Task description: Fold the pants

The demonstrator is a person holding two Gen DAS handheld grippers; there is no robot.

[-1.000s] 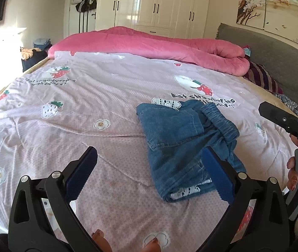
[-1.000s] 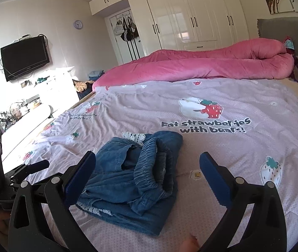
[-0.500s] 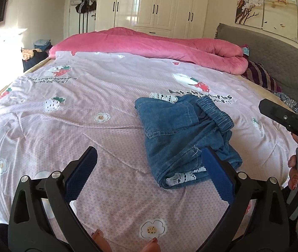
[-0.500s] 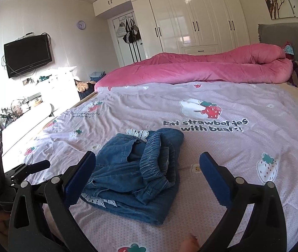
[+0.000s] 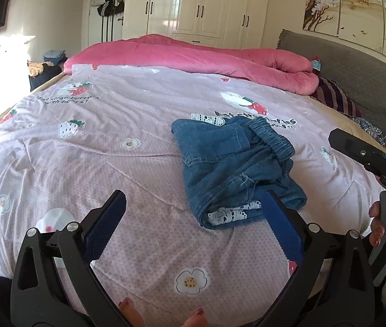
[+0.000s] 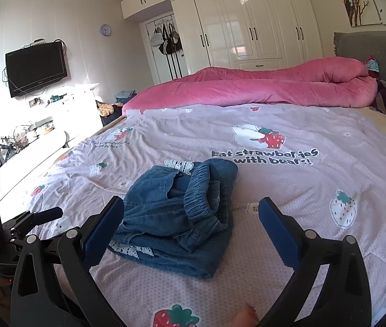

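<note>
The blue denim pants [image 5: 233,169] lie folded into a rumpled bundle on the bed's pink strawberry-print cover [image 5: 97,147], elastic waistband up, what looks like white lace trim peeking out. Left claw [image 5: 193,230] and right claw [image 6: 191,230] both hover spread, empty.

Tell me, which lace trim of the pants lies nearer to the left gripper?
The lace trim at the folded bundle's near end, beside the left gripper; the other lace strip peeks out behind.
</note>
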